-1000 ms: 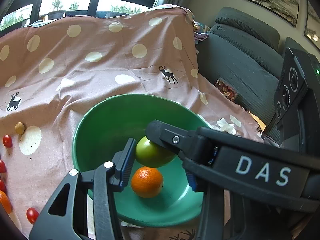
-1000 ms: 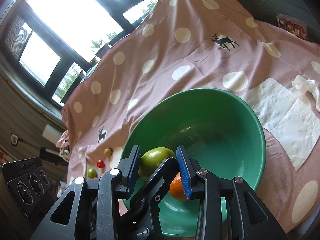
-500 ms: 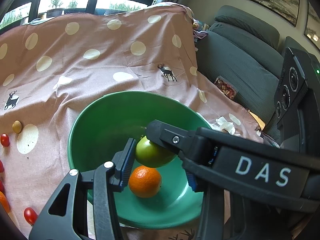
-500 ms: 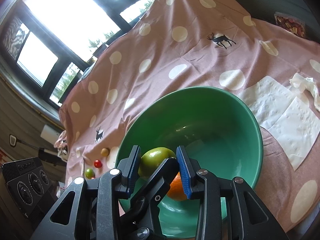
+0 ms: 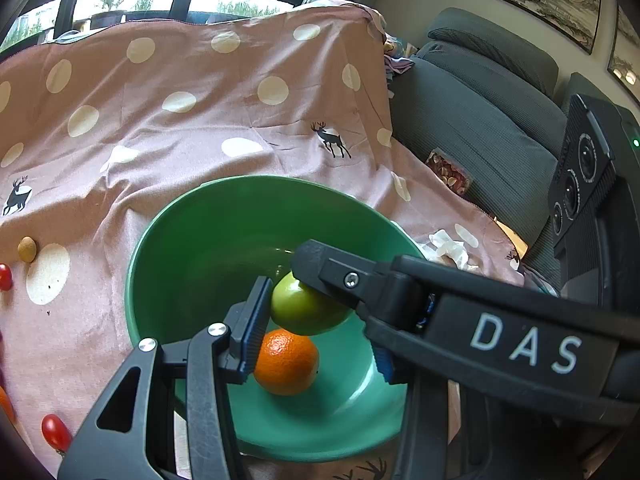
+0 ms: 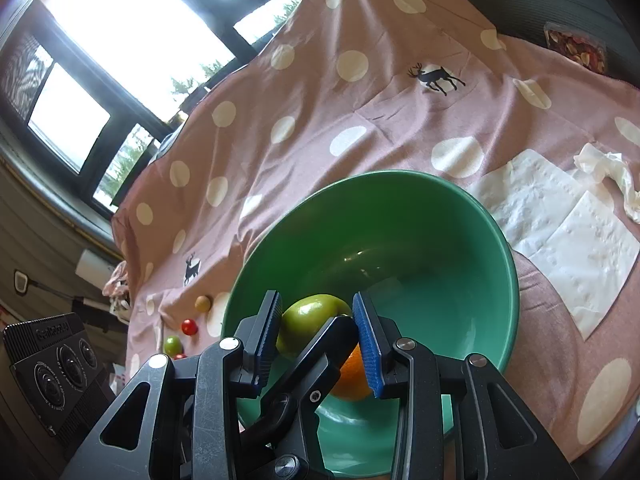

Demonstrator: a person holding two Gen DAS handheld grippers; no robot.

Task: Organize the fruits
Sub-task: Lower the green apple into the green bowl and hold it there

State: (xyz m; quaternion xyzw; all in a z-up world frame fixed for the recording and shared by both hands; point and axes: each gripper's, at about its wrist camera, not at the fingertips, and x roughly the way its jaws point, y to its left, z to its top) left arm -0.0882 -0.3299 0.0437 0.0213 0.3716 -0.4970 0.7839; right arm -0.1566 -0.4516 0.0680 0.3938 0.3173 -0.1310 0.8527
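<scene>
The green bowl (image 5: pixel 188 264) stands on the tabletop, which is covered by a pink cloth (image 5: pixel 200 120) with pale dots and deer prints. One orange (image 5: pixel 286 362) lies on the bowl floor. A green apple (image 5: pixel 308 312) is suspended above the orange, inside the bowl rim, clear of the bowl wall.

Right tool (image 6: pixel 316 320): both blue pads stand against opposite sides of the green apple, so the tool is clamped on it. In the left wrist view, one of its fingers reaches in from the right and lies across the top of the fruit.

Left tool (image 5: pixel 320 320): its left pad (image 5: pixel 254 324) touches the left side of the green apple. Its other pad is mostly hidden behind the right tool, so it cannot be told whether this tool is clamped on the fruit or merely set beside it. One of its fingers crosses between the fingers of the right tool in the right wrist view.

On the cloth, left of the bowl and apart from it, lie several cherry tomatoes (image 5: pixel 56 432) and a small tan fruit (image 5: pixel 27 249). White paper napkins (image 6: pixel 560 232) lie on the opposite side of the bowl. A grey sofa (image 5: pixel 472 120) stands beyond the tabletop.
</scene>
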